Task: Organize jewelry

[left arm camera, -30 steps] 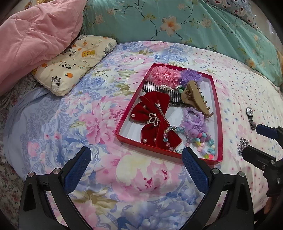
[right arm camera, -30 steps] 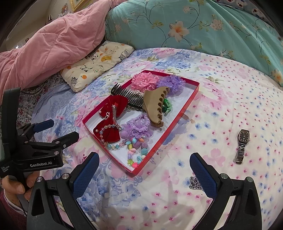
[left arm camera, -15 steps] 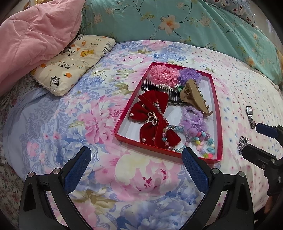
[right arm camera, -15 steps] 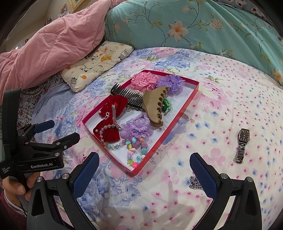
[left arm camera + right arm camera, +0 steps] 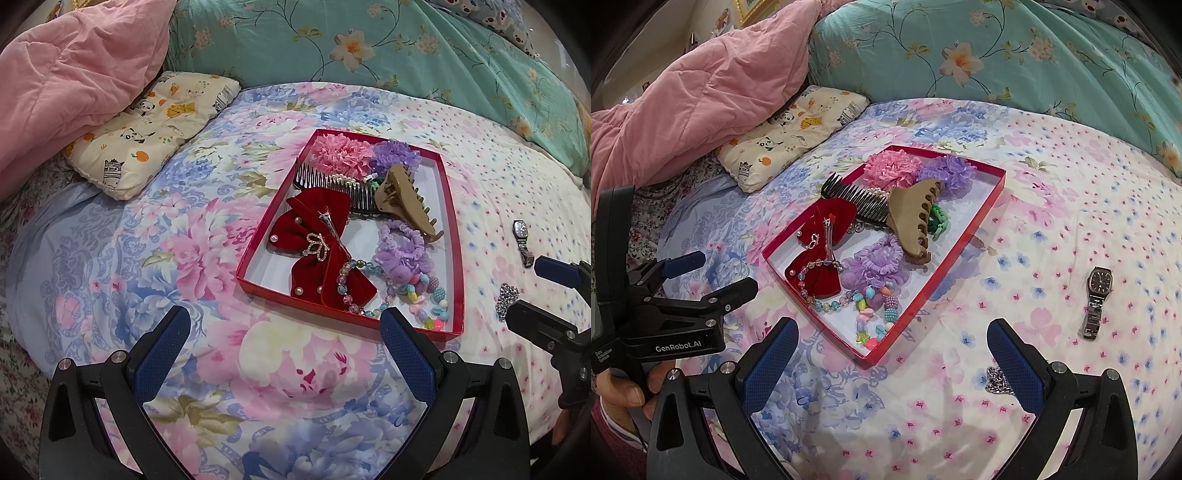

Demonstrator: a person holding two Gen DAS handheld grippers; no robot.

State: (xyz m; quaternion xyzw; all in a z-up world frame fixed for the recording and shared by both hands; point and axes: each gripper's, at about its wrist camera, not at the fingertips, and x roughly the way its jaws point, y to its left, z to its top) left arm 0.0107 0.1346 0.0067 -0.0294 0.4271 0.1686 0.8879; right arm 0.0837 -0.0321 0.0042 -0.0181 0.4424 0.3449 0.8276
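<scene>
A: How far along does the jewelry sorting look?

B: Most of it seems done. The red tray [image 5: 975, 218] lies on the bed [image 5: 1052, 206], and it already holds the red velvet bow [image 5: 317, 243], the black comb [image 5: 332, 186], the tan claw clip [image 5: 910, 218], the pink flower [image 5: 890, 170] and purple flower [image 5: 945, 173] at its far end, a purple scrunchie [image 5: 881, 258] and the bead bracelets [image 5: 871, 306] at its near end.

A: What is left outside the tray?

B: Two pieces, as far as I can judge. The wristwatch [image 5: 1097, 299] lies well apart from the tray, out to its right on the bedsheet. The silver chain [image 5: 997, 378] lies near the tray's near right corner, partly hidden behind a right finger.

A: And the grippers?

B: The left gripper [image 5: 284, 350] hovers just before the tray's near edge, jaws spread wide, nothing between them. The right gripper [image 5: 892, 362] is spread just as wide and empty, over the bedsheet near the tray's near corner.

A: Next?

B: Likely the chain, being nearest. It is loose and flat on soft cloth, so pinching it may catch the sheet.
</scene>
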